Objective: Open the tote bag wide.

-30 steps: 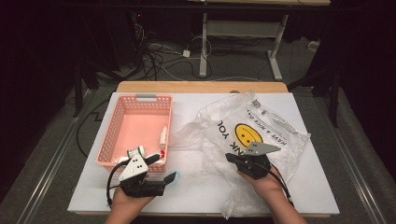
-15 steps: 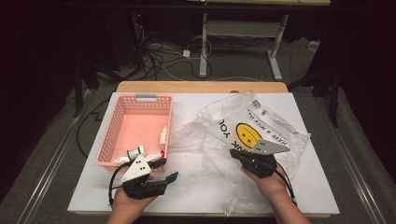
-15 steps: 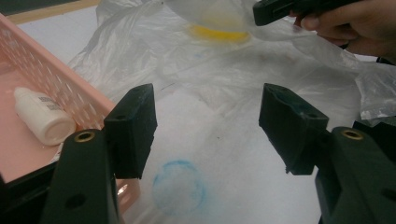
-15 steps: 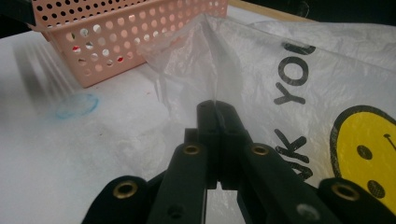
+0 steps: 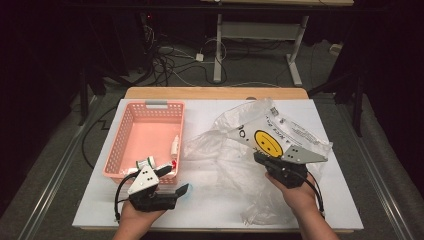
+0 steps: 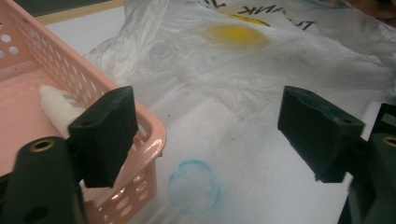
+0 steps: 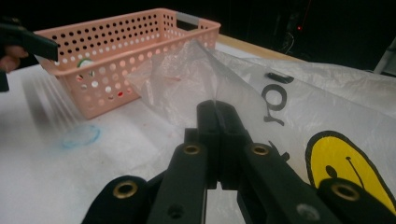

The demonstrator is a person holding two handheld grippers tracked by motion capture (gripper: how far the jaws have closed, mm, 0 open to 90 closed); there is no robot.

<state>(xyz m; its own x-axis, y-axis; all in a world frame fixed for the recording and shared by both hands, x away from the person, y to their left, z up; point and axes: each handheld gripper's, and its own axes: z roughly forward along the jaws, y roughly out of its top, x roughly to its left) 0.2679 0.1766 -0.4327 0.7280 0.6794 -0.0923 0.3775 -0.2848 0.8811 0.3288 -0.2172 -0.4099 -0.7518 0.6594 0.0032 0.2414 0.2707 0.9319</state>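
Note:
A clear plastic bag (image 5: pixel 295 132) with a yellow smiley face lies crumpled on the right half of the white table. My right gripper (image 5: pixel 257 157) is shut on a fold of the bag's film (image 7: pixel 201 70) and holds it raised off the table, the jaws (image 7: pixel 217 109) pinched together. A pink perforated basket (image 5: pixel 117 145) stands at the left. My left gripper (image 5: pixel 175 180) hovers by its near right corner (image 6: pixel 154 135). Its jaws (image 6: pixel 215 130) have just been opening and stand wide apart with nothing between them.
Inside the basket lie a white tube (image 5: pixel 175 145) (image 6: pixel 53 100) and a small green-and-white item (image 5: pixel 146 162). A faint blue ring mark (image 6: pixel 194 186) is on the table below the left gripper. Beyond the table are dark floor, cables and a desk frame.
My right gripper has risen a little with the bag's film, pulling it up. My left hand has stayed put; its jaws narrowed and then spread again.

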